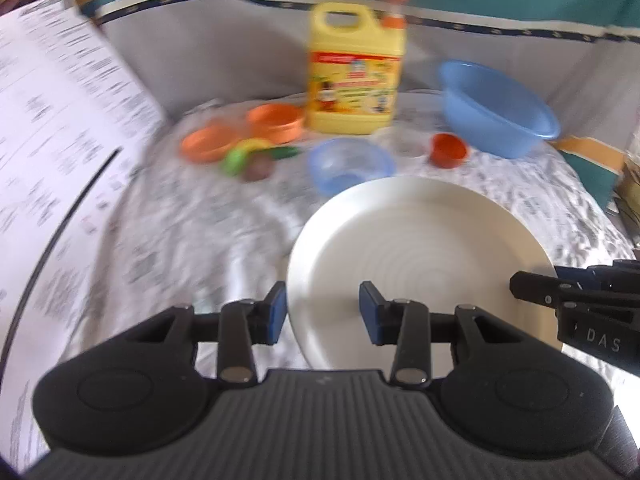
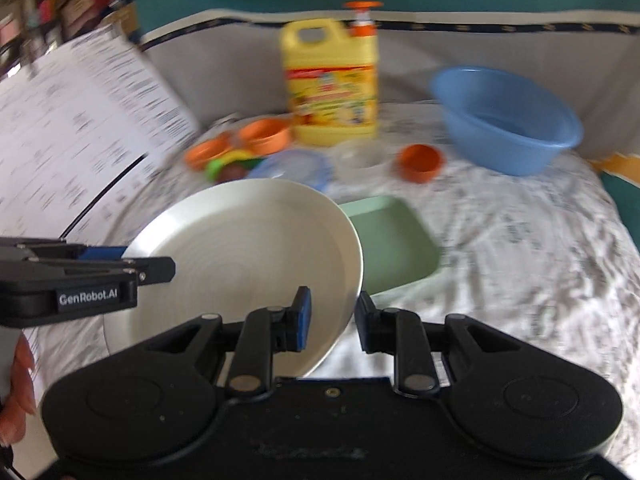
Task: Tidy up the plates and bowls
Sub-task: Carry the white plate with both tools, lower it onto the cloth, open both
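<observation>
Large round white ridged plate [image 1: 420,256] lifted above the bench [image 1: 180,248], pinched at opposite rims. Left hand-held gripper [image 1: 323,312] narrowed on the plate's left edge, one blue pad [image 1: 370,312] on top, the other beyond the rim. Right hand-held gripper [image 2: 333,320] likewise narrowed on the right edge, rim slotted between the pads; seen in the left wrist view as a black finger reaching over the far rim. Plate tilted in the right wrist view, its right edge overlapping a pale green rectangular plastic tray [image 2: 394,240] lying flat underneath.

Behind, along the back of the white patterned cloth: translucent blue plastic bowl [image 1: 348,164] just past the plate's far rim, two orange plastic bowls [image 1: 240,130] at left beside blurred toy fruit [image 1: 248,156], small orange cup [image 1: 448,148], clear small dish [image 1: 408,146], tall yellow detergent jug [image 1: 354,72] with orange pump, large blue plastic basin [image 1: 496,108] at right. Printed paper sheet [image 1: 60,120] rising along the left side. Open cloth in the left foreground and to the right of the tray.
</observation>
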Action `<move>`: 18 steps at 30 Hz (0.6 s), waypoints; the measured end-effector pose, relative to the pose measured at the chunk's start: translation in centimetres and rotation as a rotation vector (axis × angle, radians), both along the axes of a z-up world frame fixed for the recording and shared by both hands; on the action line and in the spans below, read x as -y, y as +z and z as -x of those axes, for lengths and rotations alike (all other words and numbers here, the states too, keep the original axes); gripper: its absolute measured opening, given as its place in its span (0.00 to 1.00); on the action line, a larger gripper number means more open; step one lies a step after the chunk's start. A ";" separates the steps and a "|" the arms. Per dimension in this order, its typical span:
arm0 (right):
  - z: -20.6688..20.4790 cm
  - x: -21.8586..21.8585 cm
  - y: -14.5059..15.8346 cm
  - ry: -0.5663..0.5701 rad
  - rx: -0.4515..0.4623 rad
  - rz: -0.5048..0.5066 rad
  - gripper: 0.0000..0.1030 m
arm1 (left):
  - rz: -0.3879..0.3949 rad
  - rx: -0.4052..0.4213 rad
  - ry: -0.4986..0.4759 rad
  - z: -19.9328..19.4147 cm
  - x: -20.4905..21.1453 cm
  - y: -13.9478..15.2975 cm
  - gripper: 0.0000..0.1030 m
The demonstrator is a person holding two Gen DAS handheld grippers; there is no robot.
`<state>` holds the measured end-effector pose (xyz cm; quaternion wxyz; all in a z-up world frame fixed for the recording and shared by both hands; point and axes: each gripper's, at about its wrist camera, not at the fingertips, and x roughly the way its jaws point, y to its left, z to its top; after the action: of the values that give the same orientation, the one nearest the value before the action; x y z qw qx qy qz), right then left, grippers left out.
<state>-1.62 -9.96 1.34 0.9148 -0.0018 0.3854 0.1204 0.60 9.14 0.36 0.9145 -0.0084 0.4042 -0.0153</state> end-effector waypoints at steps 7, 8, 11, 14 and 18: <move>1.7 -6.4 -1.4 0.134 -0.041 0.050 0.24 | 0.042 -0.048 0.100 4.2 -5.8 -2.2 0.37; 2.1 -7.0 -1.7 0.152 -0.045 0.058 0.24 | 0.044 -0.053 0.114 4.9 -6.5 -2.5 0.37; 2.8 -9.3 -2.5 0.205 -0.056 0.085 0.24 | 0.048 -0.066 0.153 6.5 -8.4 -3.5 0.37; 2.9 -11.2 -3.2 0.242 -0.067 0.102 0.24 | 0.061 -0.080 0.184 7.5 -9.9 -4.5 0.37; 3.4 -12.5 -4.1 0.269 -0.088 0.120 0.23 | 0.070 -0.102 0.199 7.8 -11.2 -5.7 0.37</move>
<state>-5.05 2.56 -2.74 0.8709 -0.1025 0.4281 0.2185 -7.24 20.33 -5.35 0.8890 -0.0814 0.4464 0.0619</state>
